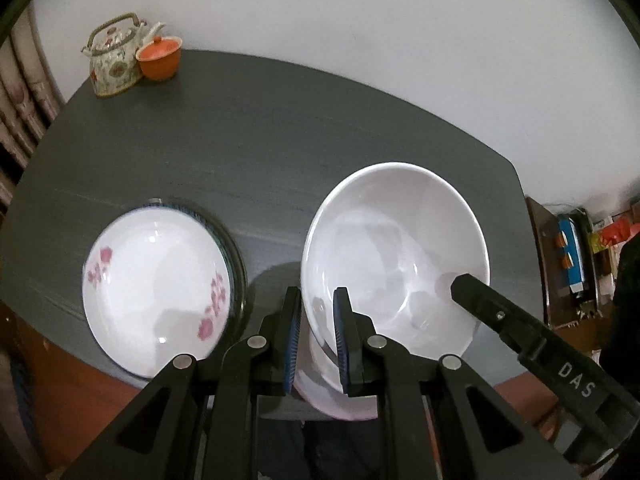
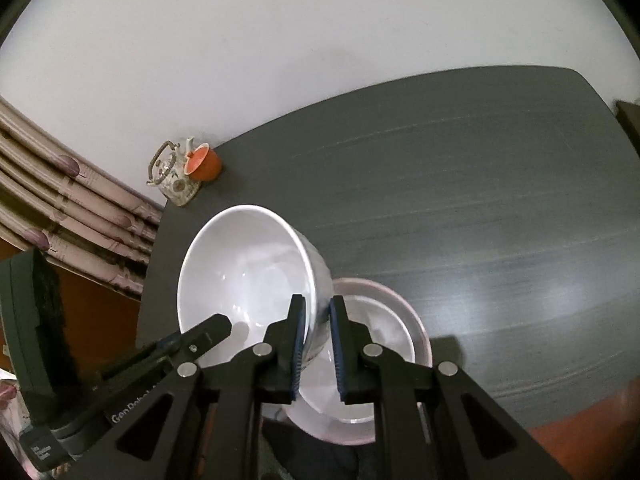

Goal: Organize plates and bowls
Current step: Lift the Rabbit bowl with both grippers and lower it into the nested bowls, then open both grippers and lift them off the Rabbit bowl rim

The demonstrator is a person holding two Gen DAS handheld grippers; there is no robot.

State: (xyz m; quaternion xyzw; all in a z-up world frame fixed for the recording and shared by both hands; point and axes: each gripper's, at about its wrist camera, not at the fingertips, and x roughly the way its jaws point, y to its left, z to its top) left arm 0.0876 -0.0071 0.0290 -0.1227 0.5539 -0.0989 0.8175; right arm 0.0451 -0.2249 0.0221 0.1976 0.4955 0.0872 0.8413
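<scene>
Grippers, left point(image 1: 317, 330) & right point(image 2: 319, 336), angled down, jaws clamping bowl point(image 1: 394, 252) rim.

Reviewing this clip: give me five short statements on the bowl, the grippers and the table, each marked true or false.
1. Both grippers pinch the white bowl by its rim. True: left gripper, right gripper.
2. The bowl is full of soup. False: it is empty.
3. A floral plate lies on the table, beside the bowl in the left wrist view. True.
4. The teapot stands in the middle of the table. False: it is at a far corner, beside an orange cup.
5. The floral plate is in a gripper. False: nothing holds it.
</scene>
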